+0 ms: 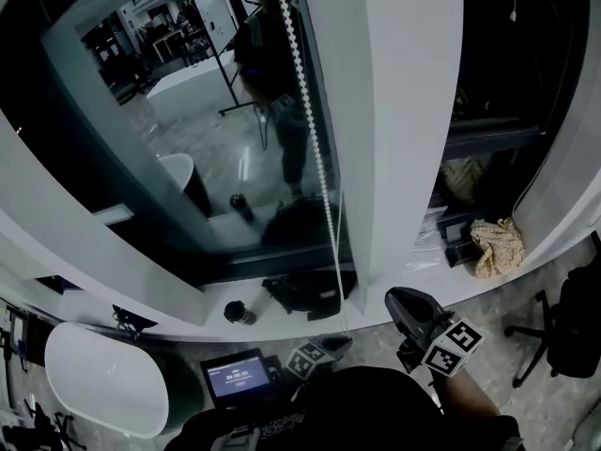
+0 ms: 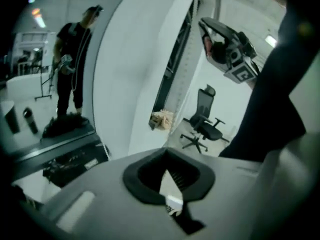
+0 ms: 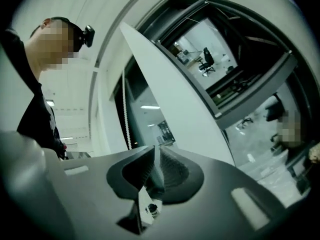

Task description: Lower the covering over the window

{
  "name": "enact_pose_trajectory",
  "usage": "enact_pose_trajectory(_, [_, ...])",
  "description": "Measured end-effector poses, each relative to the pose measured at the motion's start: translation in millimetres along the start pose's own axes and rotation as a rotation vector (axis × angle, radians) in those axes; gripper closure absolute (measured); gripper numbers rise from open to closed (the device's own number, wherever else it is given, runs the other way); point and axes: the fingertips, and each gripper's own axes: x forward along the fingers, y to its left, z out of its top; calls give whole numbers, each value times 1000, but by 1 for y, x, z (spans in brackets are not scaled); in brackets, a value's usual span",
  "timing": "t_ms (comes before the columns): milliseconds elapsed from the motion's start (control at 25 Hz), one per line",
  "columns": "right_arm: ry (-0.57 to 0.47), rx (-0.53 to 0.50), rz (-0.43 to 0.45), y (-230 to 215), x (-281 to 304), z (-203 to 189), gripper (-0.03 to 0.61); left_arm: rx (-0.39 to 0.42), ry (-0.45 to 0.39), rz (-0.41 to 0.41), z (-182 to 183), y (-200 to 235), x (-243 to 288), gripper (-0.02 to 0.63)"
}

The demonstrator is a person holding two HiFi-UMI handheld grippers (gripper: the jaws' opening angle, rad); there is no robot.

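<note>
Both fingers of the left gripper (image 2: 167,171) clamp the bead chain (image 1: 310,139) low; the right gripper (image 3: 154,156), fingers slightly apart, should regrip squarely higher on that chain.

A crumpled beige cloth (image 1: 496,245) lies on a white ledge (image 1: 376,294), to the right of a broad white pillar (image 1: 394,111). Further left on the ledge, a black bag (image 1: 305,291) sits near a dark cup (image 1: 237,312). A black office chair (image 1: 563,327) stands on the floor at right. Below the ledge, a small lit screen (image 1: 237,379) sits beside a white oval tub (image 1: 103,388).
</note>
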Motion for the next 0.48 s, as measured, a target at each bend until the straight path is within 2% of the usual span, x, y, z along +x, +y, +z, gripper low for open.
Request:
enact_pose_trajectory(120, [-75, -57, 189, 43, 17, 55, 514, -32, -42, 44, 5, -18, 3, 611])
enact_pose_trajectory(240, [-144, -139, 315, 84, 35, 109, 502, -39, -65, 86, 5, -32, 4, 611])
enact_pose_trajectory(320, [-164, -156, 366, 103, 46, 138, 480, -54, -78, 109, 3, -40, 2, 611])
enact_pose_trajectory(480, [-171, -153, 396, 128, 64, 175, 480, -75, -99, 123, -4, -55, -7, 611])
